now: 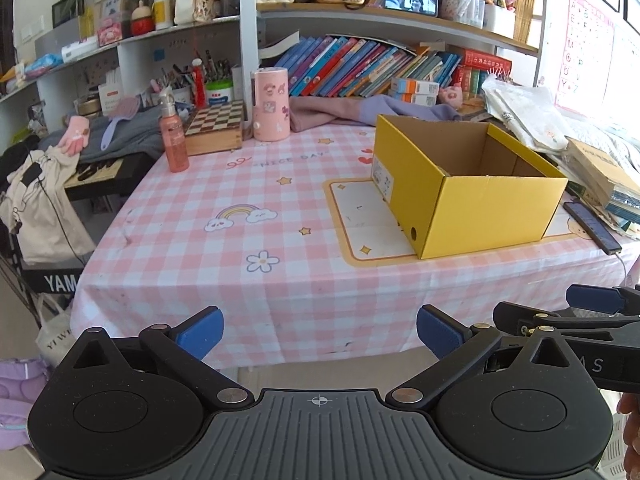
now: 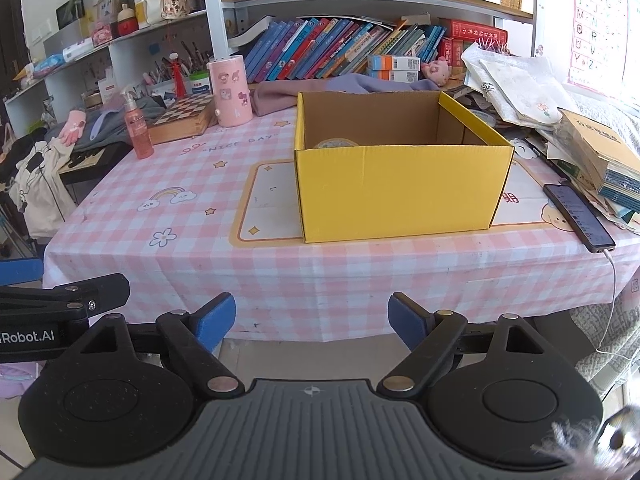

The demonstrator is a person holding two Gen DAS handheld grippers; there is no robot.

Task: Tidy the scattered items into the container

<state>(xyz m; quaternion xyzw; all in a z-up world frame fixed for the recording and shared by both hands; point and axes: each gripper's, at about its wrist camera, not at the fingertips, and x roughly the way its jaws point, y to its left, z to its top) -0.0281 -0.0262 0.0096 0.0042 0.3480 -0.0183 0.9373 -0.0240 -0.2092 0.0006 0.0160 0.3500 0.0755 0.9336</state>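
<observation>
Landmark: one yellow cardboard box [image 2: 404,192], open-topped, standing on a cream placemat [image 2: 264,204] on the worktop [image 1: 224,264] with its pink-and-white checked cloth. All places below are given from this box, left to right.

- Far left of the box: one pink pump bottle [image 1: 173,136], upright.
- Left of the box, behind the bottle: one wooden chessboard case [image 1: 216,126], lying flat.
- Left of the box, just beside the case: one pink cylindrical canister with stickers [image 1: 271,105], upright.
- Behind the box: one mauve cloth [image 2: 304,94], crumpled.
- Inside the box: one pale round item [image 2: 336,143], only its top edge showing over the front wall; its kind cannot be told.
- Right of the box: one dark phone [image 2: 578,216], flat, on a cable; beyond it a heap of papers and books, not countable.

Hand-held grippers, two: left hand-held gripper [image 1: 320,330] jaws wide apart, nothing between them; right hand-held gripper [image 2: 311,318] jaws apart, nothing between them. Both hang short of the worktop's near edge, well apart from the box.

Progress, judged: the open cloth around the box is bare and at least one item lies inside, so the tidying looks largely done.
</observation>
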